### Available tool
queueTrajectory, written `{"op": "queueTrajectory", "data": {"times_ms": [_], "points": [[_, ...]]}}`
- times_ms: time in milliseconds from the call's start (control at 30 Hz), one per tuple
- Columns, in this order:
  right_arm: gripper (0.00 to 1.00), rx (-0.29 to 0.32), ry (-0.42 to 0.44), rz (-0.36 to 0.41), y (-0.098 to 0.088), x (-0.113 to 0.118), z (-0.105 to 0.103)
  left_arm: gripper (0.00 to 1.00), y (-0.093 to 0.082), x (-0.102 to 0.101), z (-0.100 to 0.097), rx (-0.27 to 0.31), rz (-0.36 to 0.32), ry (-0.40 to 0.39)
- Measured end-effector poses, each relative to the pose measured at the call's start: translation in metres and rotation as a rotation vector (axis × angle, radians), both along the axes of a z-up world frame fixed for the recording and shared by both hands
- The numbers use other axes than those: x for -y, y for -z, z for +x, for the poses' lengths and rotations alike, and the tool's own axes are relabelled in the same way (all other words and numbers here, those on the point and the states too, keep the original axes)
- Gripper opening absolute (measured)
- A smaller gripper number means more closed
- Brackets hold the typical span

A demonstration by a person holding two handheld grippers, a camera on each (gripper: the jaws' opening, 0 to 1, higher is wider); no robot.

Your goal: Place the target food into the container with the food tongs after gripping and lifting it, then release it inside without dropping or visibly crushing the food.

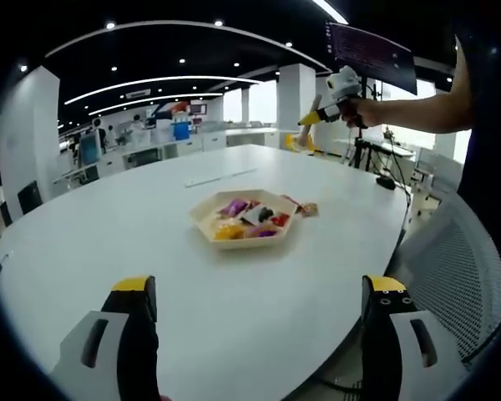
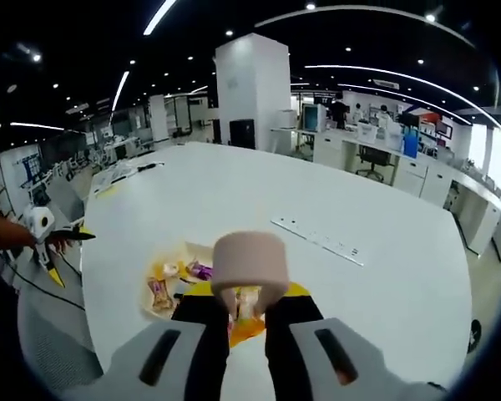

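A shallow beige hexagonal tray (image 1: 207,219) lies mid-table with several bright wrapped snacks in it. My left gripper (image 1: 259,288) hovers low over the near table edge, its jaws wide apart with nothing between them. A hand holds my right gripper (image 1: 311,119) high above the table's far right side. In the right gripper view that gripper (image 2: 249,302) is shut on a pale pink-beige cylinder of food (image 2: 249,261), held up over the tray (image 2: 188,248). The left gripper (image 2: 63,251) shows at the far left, in a hand.
One wrapped snack (image 1: 307,209) lies on the table beside the tray's right side. A long white strip (image 2: 317,238) lies beyond the tray. A mesh chair back (image 1: 463,267) stands at the table's right edge. Desks, chairs and pillars fill the office behind.
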State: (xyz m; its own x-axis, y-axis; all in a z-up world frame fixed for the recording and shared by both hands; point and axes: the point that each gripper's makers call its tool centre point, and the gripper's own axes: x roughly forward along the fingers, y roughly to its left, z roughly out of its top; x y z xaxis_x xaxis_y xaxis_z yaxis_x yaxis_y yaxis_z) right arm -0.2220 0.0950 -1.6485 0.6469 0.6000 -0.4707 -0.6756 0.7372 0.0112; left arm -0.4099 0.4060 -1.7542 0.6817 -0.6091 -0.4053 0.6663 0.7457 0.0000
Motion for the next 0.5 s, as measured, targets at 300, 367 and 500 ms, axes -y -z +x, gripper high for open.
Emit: {"op": "queueTrajectory", "data": {"times_ms": [300, 367, 500], "points": [[0.14, 0.013, -0.022, 0.014, -0.008, -0.021, 0.006, 0.99, -0.002, 0.000, 0.000, 0.003, -0.005, 0.000], [0.14, 0.015, -0.034, 0.015, -0.009, -0.029, 0.007, 0.99, -0.002, 0.000, 0.000, 0.004, -0.007, -0.002], [0.15, 0.014, -0.050, 0.014, -0.009, -0.038, 0.008, 0.99, -0.003, 0.001, 0.000, 0.008, -0.009, -0.002]]}}
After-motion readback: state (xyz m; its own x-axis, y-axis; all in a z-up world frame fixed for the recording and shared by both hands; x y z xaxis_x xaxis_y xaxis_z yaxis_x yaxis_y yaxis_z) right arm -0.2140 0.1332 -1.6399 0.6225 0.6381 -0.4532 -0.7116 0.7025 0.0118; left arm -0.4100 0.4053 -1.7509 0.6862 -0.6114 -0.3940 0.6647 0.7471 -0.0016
